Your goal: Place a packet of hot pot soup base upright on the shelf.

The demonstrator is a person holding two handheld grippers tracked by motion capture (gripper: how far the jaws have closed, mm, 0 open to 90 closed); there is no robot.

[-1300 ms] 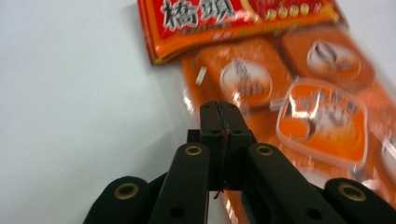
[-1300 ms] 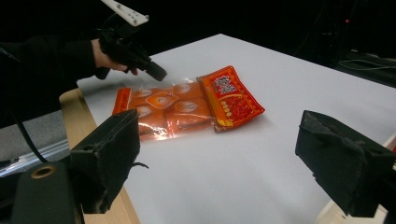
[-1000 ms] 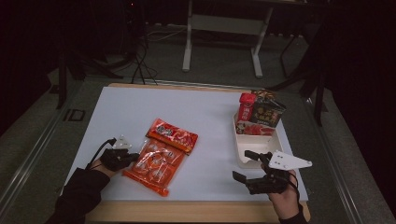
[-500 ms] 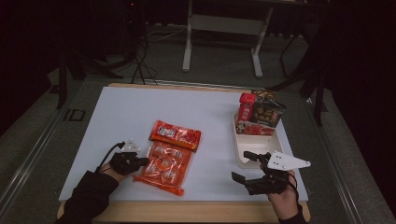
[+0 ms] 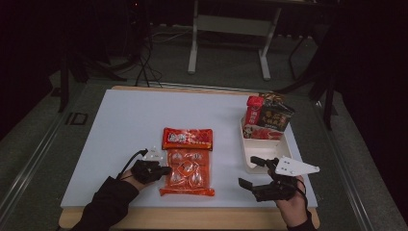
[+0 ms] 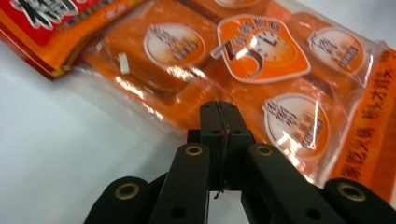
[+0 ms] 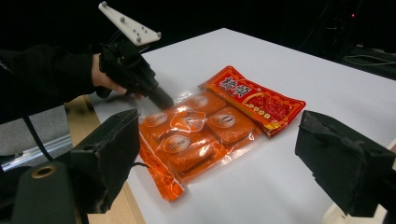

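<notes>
Two packets left out: the orange packet (image 5: 187, 171) and the red packet (image 5: 187, 138) lie flat on the white table (image 5: 115, 134), touching end to end, well apart from the tray.
Already packed: a few packets (image 5: 267, 118) stand upright at the far end of the white tray (image 5: 250, 161); its near end looks bare.
Left gripper (image 5: 161, 170): jaws pressed together at the orange packet's clear left edge; the left gripper view shows them closed tight over the film, which I judge is pinched, though the film between the pads is hard to make out.
Right gripper (image 5: 254, 172): jaws wide apart, holding nothing, hovering just in front of the tray's near end.
Progress: roughly midway, by my judgement.
Remaining: carry the orange packet to the tray, then the red one.
</notes>
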